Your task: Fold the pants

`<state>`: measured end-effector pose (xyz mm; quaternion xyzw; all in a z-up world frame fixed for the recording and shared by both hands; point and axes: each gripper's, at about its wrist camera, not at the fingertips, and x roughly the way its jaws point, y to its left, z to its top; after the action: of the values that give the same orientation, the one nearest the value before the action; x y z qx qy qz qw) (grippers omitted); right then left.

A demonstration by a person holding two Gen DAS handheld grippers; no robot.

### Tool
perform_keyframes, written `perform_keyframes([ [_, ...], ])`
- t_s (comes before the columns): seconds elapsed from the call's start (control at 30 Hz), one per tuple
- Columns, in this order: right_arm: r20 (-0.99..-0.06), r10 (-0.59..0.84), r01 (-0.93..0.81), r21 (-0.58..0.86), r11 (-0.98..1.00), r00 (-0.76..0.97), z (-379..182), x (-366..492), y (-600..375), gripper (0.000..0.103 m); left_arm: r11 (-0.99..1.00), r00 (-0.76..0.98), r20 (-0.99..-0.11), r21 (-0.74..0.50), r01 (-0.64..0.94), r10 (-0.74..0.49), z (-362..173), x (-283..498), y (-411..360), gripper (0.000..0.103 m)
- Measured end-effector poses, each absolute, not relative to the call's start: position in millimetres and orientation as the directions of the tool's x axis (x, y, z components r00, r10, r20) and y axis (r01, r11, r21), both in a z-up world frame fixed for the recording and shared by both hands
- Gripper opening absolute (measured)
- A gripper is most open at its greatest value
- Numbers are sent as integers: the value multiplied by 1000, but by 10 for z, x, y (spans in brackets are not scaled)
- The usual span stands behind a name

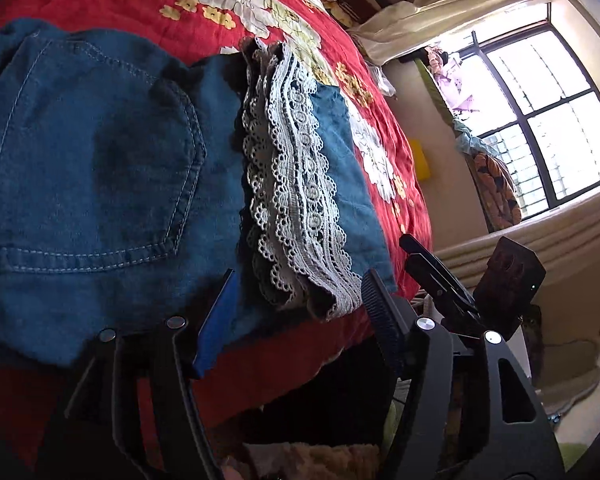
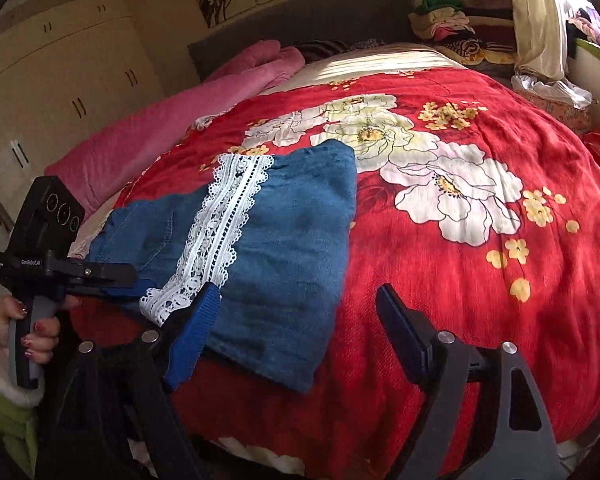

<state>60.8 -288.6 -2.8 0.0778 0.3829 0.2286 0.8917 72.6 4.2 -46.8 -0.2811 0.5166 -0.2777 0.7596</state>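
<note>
The pants (image 2: 260, 248), blue denim with a white lace band (image 2: 220, 232), lie folded into a compact bundle on the red quilt (image 2: 460, 300), near the bed's front edge. In the right wrist view they sit at about 9 o'clock of the quilt's flowers.

The left gripper (image 1: 300, 312) stands released, its jaws apart on either side of the lace ends, with no pad pressing on the cloth. The right gripper (image 2: 296, 332) is released too; its blue pad overlaps the bundle's near edge at 7 o'clock, but nothing is pinched.

The fold looks finished or nearly so. To do this step well, both tools should back straight off toward 6 o'clock, jaws wide, so that no pad snags the lace or drags the top layer askew. If an edge lifts, a light flat press would settle it.
</note>
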Motion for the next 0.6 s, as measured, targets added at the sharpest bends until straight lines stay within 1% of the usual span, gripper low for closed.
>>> perform_keyframes([
  [0.13, -685, 449, -301, 332, 894, 574, -163, 637, -2938, 79, 677, 285, -630, -729, 106, -723, -509, 733, -100, 53],
  [0.2, -690, 446, -298, 333, 895, 570, -196, 628, -2937, 79, 694, 279, -651, -715, 90, -706, -540, 735, -182, 50],
  [0.23, -695, 442, -296, 329, 897, 568, -209, 621, -2928, 79, 707, 274, -665, -701, 89, -694, -552, 736, -232, 44],
  [0.27, -699, 438, -299, 322, 898, 566, -219, 610, -2918, 79, 725, 277, -683, -683, 86, -676, -563, 740, -271, 28],
  [0.3, -699, 435, -302, 316, 900, 567, -221, 597, -2905, 79, 738, 280, -695, -670, 80, -662, -580, 748, -286, 20],
  [0.4, -698, 431, -313, 299, 901, 572, -197, 564, -2872, 79, 734, 295, -691, -677, 58, -660, -580, 738, -251, 8],
  [0.47, -681, 440, -335, 290, 896, 585, -127, 530, -2843, 79, 740, 313, -689, -669, 71, -654, -493, 703, -213, 7],
  [0.6, -639, 468, -380, 282, 881, 611, 11, 493, -2761, 79, 780, 371, -705, -617, 98, -604, -321, 606, -120, 6],
])
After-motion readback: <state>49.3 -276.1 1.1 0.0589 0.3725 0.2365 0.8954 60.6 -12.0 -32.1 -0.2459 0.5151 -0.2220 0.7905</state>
